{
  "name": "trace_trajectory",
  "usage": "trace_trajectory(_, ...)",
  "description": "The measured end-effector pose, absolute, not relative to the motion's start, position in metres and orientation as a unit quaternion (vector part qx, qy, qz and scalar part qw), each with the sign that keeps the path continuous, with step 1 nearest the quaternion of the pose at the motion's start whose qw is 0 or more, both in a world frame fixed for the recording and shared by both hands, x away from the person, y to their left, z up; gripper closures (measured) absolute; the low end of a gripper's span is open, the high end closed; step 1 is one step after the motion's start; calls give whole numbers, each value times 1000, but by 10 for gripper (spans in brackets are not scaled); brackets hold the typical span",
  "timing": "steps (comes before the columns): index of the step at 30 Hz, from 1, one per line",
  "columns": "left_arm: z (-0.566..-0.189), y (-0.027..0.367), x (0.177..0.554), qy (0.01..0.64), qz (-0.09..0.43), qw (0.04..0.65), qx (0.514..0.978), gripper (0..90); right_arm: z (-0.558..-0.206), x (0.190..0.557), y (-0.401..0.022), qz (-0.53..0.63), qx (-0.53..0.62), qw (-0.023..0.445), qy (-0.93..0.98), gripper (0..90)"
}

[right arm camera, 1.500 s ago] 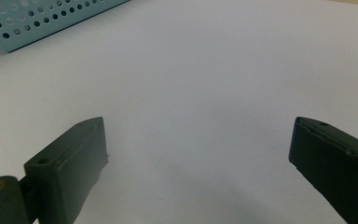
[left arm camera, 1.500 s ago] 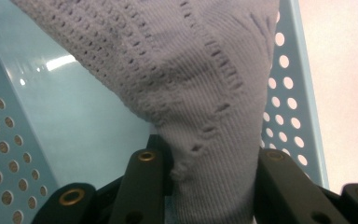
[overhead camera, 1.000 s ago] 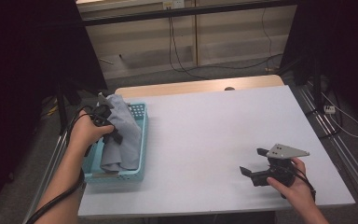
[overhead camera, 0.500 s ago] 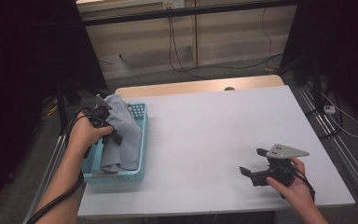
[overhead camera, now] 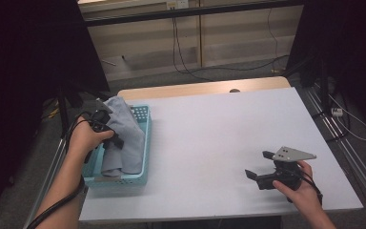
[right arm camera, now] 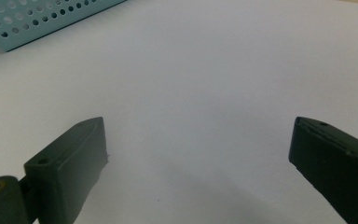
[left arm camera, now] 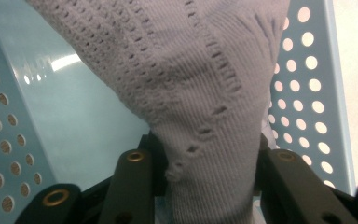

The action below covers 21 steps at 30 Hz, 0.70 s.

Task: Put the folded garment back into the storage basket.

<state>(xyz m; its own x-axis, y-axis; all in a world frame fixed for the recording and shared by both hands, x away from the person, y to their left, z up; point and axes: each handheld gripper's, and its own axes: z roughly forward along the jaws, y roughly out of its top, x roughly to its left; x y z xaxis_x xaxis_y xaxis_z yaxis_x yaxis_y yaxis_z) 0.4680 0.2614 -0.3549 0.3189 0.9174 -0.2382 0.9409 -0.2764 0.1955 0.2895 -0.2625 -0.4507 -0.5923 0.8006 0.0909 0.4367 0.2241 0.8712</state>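
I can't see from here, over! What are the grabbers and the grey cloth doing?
Left gripper in the basket, jaws just opening, grey knit cloth between them. Right gripper open over bare table. Nothing in the way.

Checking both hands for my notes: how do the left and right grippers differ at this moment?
The left gripper sits over the light blue perforated plastic basket with the grey knitted cloth between its jaws, which have just been opening; the right gripper has nothing between wide-open jaws over the white table. Both are black, two-jawed and hand-held.
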Motion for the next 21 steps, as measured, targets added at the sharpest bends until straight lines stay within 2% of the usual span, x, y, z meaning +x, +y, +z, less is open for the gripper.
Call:
trace_trajectory(5,-355,265,468,585,-35,155,795,573,-451,289,-262,472,408,192,758,42)
trace_trajectory(7,-355,267,469,587,-35,139,797,544,-450,289,-262,472,409,192,757,42)
trace_trajectory(21,-345,281,468,603,-23,165,780,491,-450,289,-262,473,408,193,757,41)
